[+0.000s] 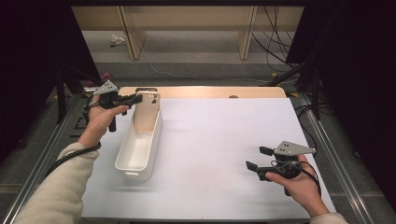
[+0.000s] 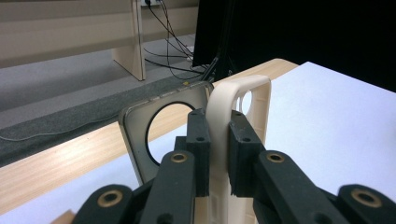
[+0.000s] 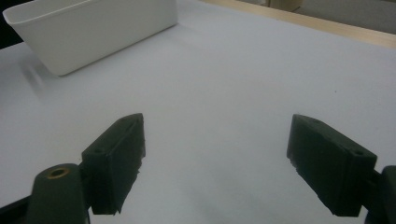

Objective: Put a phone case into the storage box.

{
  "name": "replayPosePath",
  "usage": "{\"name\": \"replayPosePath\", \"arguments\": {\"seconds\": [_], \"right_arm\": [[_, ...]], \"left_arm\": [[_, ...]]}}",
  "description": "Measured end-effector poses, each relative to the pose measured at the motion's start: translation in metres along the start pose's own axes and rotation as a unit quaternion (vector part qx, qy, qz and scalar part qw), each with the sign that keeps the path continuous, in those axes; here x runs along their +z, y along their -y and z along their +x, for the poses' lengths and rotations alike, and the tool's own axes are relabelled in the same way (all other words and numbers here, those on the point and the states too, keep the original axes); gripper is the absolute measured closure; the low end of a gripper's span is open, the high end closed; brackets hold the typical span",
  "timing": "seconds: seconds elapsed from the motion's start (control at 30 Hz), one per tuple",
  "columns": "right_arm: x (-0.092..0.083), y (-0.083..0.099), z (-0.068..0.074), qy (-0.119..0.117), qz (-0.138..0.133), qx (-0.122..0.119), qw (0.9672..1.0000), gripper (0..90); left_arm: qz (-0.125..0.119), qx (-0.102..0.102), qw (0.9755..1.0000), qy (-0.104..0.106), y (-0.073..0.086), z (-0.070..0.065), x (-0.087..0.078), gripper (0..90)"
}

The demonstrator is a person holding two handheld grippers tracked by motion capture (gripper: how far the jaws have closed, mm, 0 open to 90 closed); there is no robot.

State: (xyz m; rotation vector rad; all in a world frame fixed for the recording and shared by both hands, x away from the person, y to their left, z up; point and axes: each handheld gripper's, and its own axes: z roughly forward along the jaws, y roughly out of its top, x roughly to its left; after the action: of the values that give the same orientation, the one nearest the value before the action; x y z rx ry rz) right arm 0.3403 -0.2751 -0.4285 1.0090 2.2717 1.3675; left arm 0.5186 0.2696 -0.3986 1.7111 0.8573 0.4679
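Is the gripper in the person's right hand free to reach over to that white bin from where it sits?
Probably yes. The right gripper has open, empty jaws, and only bare white tabletop lies between it and the white bin, whose far handle the left gripper clamps.

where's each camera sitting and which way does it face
High view: above the person's side, looking forward and down on the table; both forearms, left gripper, right gripper.
Left gripper view: along shut jaws clamping the bin handle.
Right gripper view: along open jaws, over the table.
All three share the white bin.
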Motion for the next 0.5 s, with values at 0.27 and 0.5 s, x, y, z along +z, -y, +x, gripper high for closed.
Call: {"name": "replayPosePath", "arguments": {"seconds": [0.27, 0.5], "right_arm": [[0.0002, 0.0001, -0.0001, -0.001, -0.001, -0.001, 1.0, 20.2], [0.0003, 0.0002, -0.0003, -0.002, 0.0, 0.0, 1.0, 20.2]], "left_arm": [[0.011, -0.006, 0.9999, 0.002, 0.0047, 0.0035, 0.0035, 80.5], [0.013, -0.012, 0.9998, -0.005, 0.0067, 0.006, 0.0048, 79.9]]}}
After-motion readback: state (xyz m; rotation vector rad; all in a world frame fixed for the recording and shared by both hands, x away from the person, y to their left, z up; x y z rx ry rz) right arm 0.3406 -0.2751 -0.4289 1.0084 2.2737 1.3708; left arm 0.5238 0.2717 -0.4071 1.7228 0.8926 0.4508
